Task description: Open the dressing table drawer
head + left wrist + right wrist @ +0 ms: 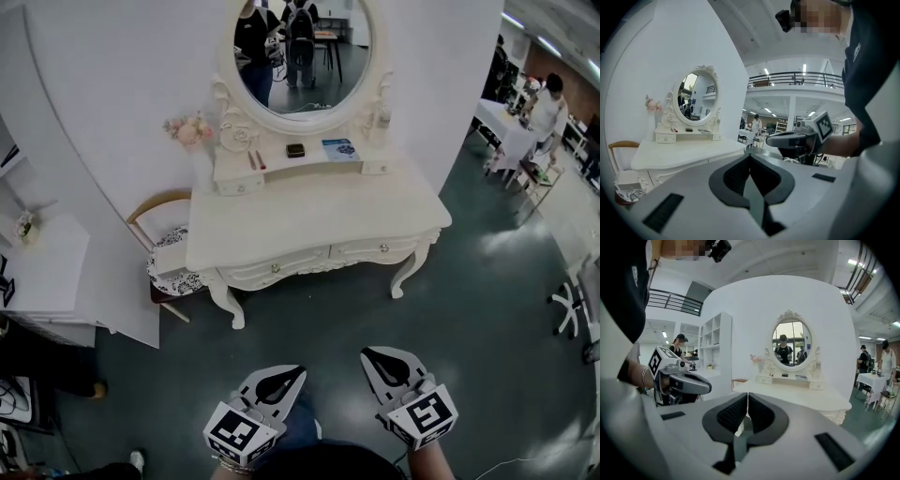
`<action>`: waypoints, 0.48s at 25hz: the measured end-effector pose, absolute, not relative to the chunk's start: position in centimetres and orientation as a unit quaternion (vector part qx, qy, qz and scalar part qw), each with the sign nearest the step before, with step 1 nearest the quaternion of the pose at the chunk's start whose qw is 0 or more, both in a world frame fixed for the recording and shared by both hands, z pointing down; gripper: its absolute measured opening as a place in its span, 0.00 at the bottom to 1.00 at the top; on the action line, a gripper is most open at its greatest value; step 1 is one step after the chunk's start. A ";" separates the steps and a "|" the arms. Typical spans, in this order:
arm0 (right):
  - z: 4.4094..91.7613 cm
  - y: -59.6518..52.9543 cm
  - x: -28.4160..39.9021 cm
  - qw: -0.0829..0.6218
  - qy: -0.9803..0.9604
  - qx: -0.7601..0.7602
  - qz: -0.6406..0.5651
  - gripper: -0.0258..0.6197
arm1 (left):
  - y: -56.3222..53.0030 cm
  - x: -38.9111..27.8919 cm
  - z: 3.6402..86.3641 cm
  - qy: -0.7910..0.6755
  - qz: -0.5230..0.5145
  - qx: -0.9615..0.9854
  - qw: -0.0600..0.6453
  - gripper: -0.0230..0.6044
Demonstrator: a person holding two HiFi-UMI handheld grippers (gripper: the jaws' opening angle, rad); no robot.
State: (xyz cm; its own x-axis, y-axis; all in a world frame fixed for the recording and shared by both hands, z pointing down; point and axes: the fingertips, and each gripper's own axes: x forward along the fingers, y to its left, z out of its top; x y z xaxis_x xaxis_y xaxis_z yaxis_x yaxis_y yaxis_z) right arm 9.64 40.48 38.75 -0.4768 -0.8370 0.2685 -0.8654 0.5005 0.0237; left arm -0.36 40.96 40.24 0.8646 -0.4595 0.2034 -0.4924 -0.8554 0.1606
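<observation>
Both tools are out in front of me, well apart from the dressing table (309,220). The left gripper (278,383) has its jaws pressed together with nothing in them. The right gripper (387,364) is the same, closed and empty. Two drawers run under the tabletop's front edge, the left drawer (262,272) and the right drawer (361,251), and both look fully shut. I'd call this the approach, with nothing touched yet. Next I need to close in, spread one set of jaws and line them up on a knob (382,247), then pull straight out.
</observation>
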 end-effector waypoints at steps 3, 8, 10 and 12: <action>38.4 37.3 10.4 0.119 -0.850 0.510 0.063 0.07 | 37.9 -0.3 40.2 -0.244 0.085 0.960 0.104 0.06; 37.8 32.2 10.4 0.110 -0.852 0.509 0.061 0.07 | 32.4 -0.5 40.4 -0.250 0.091 0.958 0.107 0.06; 37.8 30.2 10.6 0.110 -0.848 0.515 0.066 0.07 | 30.4 -0.7 40.2 -0.252 0.091 0.957 0.112 0.06; 37.6 28.4 10.4 0.111 -0.848 0.514 0.068 0.07 | 28.6 -0.8 40.3 -0.253 0.093 0.955 0.120 0.06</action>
